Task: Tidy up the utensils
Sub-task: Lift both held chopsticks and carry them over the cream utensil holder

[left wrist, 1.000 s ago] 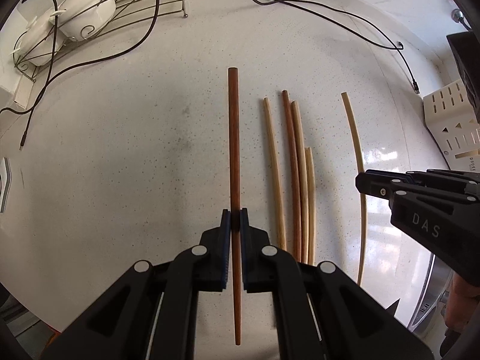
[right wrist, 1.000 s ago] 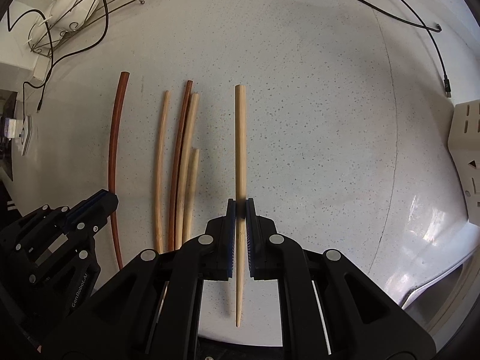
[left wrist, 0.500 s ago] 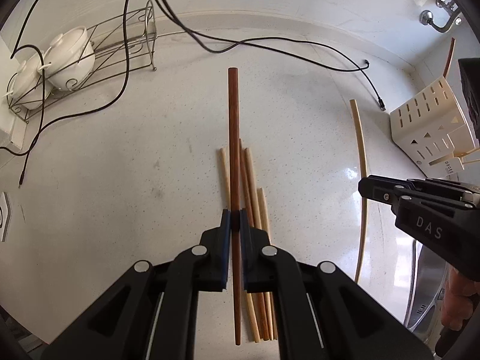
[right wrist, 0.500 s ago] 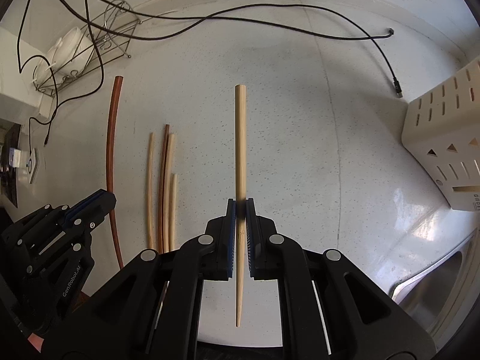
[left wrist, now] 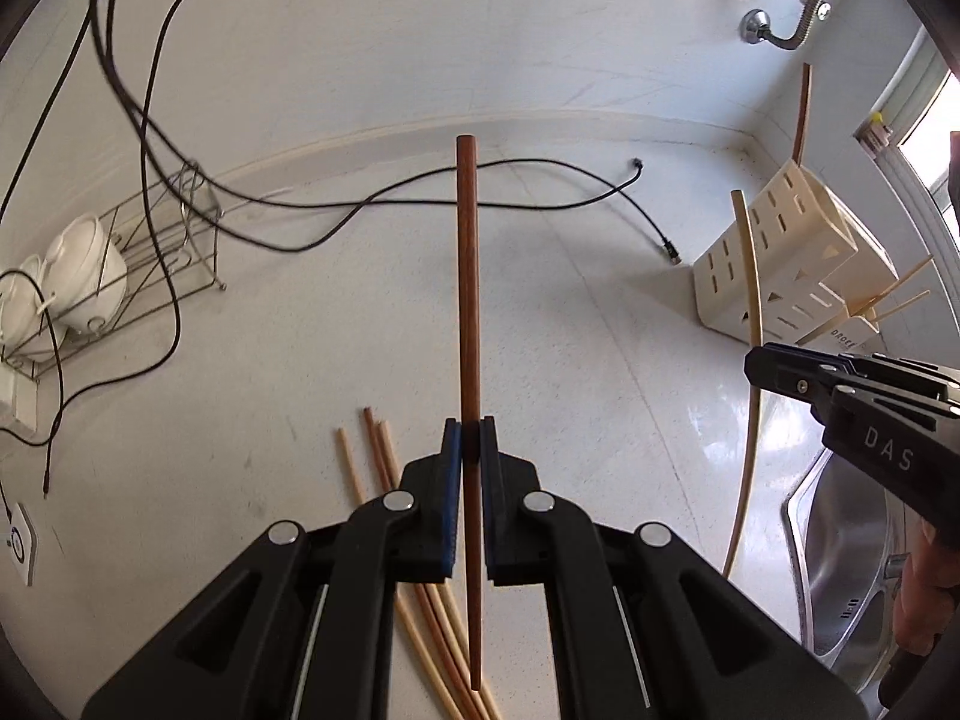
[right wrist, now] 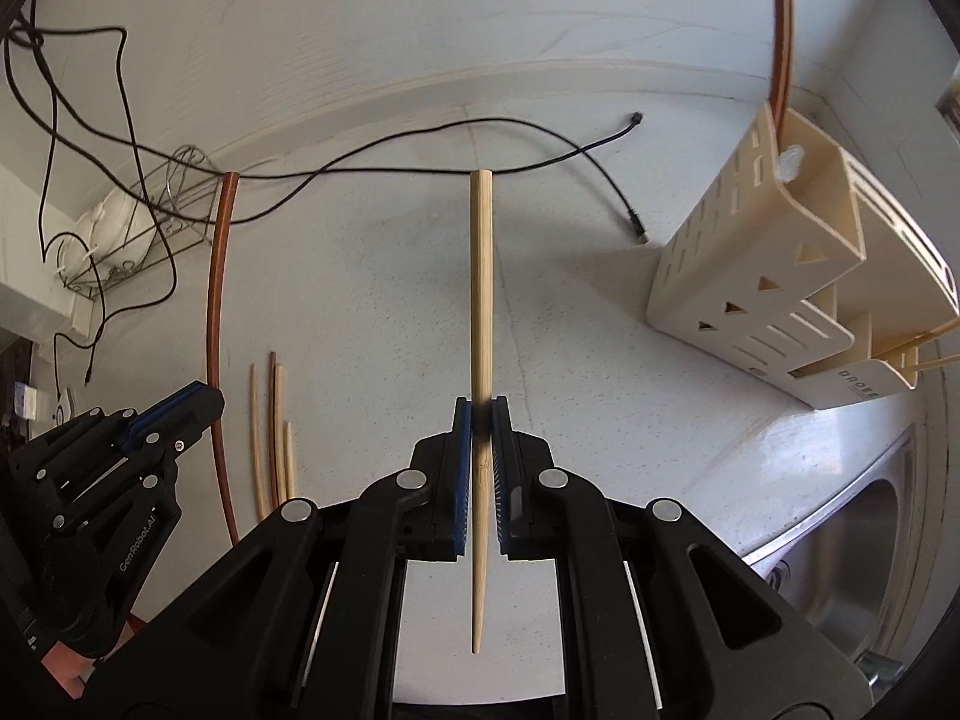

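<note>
Countertop caddy [right wrist: 774, 276] holds chopsticks [right wrist: 918, 351] (one dark [right wrist: 782, 42]).

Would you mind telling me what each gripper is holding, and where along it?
Left gripper: dark reddish-brown wooden chopstick, pinched below mid-length, nearer its tapered tip. Right gripper: pale bamboo chopstick, likewise.

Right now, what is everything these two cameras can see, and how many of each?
Dark chopstick: one, reddish brown, held in left tongs.
Light chopstick: one, pale bamboo, held in right tongs.
Loose chopsticks: four, three pale and one dark, lying on the counter.
Utensil holder: one, cream, slotted, by the sink; chopsticks already stand in it.
Cables: several, black, across the counter.
Wire rack: one, metal, holding white lidded bowls.
Left tongs: black, closed.
Right tongs: black, closed.
</note>
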Motion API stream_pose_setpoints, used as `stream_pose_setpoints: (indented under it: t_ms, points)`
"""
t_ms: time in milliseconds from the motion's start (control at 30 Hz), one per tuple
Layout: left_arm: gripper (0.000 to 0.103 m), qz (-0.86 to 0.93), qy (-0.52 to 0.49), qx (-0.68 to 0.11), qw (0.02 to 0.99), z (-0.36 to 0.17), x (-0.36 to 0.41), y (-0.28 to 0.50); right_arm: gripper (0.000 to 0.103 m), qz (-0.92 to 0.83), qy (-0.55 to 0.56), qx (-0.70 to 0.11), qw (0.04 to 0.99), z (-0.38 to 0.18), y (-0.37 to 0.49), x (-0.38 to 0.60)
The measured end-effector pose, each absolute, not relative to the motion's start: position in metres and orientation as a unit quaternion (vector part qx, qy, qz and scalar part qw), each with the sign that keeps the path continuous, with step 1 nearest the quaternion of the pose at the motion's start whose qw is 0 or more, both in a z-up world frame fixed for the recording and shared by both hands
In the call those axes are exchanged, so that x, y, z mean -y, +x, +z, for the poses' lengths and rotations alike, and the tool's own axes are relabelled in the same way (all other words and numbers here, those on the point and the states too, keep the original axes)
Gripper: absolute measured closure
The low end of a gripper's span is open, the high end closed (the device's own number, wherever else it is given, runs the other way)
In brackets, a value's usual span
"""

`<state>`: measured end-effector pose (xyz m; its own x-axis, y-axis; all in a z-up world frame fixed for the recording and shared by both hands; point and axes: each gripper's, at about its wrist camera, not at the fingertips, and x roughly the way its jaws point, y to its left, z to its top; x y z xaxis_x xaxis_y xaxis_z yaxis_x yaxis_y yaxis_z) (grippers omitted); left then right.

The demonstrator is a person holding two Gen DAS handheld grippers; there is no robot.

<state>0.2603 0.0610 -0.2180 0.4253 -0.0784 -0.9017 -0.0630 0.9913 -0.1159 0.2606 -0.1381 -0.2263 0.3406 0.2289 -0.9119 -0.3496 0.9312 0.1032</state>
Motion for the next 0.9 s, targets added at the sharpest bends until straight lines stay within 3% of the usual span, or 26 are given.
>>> stream_pose_setpoints:
  t_ms: [533, 900]
  points:
    - [0.097, -0.11, -0.035, -0.37, 0.922, -0.129, 0.033, 0.302, 0.097, 0.089, 0.043, -0.431, 0.897, -0.144, 0.278, 0.261]
    - [0.097, -0.171, -0.043, -0.295, 0.939, -0.086, 0.087, 0.329, 0.097, 0.065, 0.051, -0.351, 0.933, -0.114, 0.277, 0.309]
